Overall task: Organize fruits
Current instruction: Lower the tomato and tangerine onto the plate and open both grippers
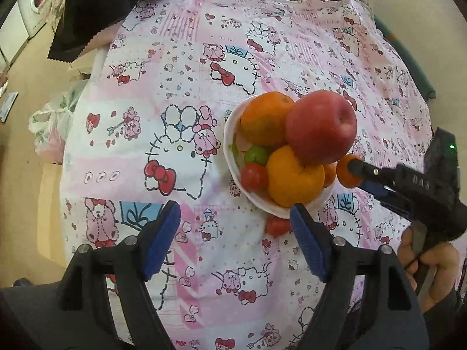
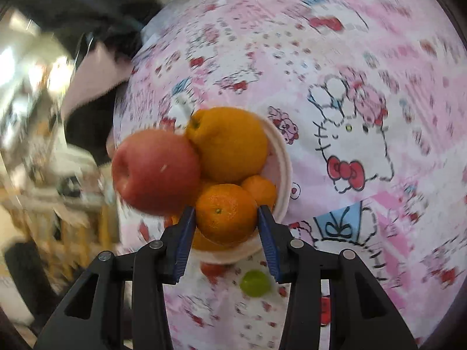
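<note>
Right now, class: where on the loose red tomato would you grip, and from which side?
Grip the tomato across its round middle, coming straight down from above: it lies on the cloth tight against the bowl rim, so a sideways approach is blocked there. The left tongs, open, hover nearest.

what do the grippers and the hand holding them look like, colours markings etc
Both grippers, left gripper and right gripper, have black plastic bodies with triangular cut-outs, silver pivot pins and ribbed blue pads on the fingers. The right gripper's side shows pale lettering and a small green light. A bare hand with a dark sleeve grips its handle.
</note>
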`<state>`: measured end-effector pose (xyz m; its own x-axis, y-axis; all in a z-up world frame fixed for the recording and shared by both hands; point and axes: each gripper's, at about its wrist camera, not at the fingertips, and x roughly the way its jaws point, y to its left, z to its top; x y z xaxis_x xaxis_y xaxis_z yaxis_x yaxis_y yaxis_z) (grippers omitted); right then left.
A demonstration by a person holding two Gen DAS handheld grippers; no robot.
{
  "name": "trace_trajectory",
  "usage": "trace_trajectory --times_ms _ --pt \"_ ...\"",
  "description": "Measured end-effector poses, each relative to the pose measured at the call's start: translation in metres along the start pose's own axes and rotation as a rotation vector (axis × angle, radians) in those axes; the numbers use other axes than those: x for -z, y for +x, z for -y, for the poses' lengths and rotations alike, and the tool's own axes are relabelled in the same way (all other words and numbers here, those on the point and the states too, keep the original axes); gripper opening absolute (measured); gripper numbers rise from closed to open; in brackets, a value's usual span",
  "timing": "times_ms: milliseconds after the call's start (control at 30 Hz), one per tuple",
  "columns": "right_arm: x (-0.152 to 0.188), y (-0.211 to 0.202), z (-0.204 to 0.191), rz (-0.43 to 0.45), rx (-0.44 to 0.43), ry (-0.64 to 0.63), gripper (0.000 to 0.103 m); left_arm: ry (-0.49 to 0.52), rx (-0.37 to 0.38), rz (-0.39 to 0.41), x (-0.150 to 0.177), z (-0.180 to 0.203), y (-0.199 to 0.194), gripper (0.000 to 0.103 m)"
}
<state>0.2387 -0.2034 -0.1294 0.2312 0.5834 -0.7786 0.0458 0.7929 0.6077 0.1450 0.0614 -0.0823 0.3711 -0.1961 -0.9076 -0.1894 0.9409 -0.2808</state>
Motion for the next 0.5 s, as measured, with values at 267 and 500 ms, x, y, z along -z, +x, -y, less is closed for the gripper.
trace_trajectory --times_ms 267,500 --pt "-0.011 0.017 0.012 0.002 -0.086 0.124 0.047 0.028 0.001 0.006 0.001 0.010 0.006 0.075" --pt "-0.011 0.017 0.025 -0.012 -0.141 0.219 0.061 0.043 0.004 -0.009 0.002 0.015 0.014 0.075"
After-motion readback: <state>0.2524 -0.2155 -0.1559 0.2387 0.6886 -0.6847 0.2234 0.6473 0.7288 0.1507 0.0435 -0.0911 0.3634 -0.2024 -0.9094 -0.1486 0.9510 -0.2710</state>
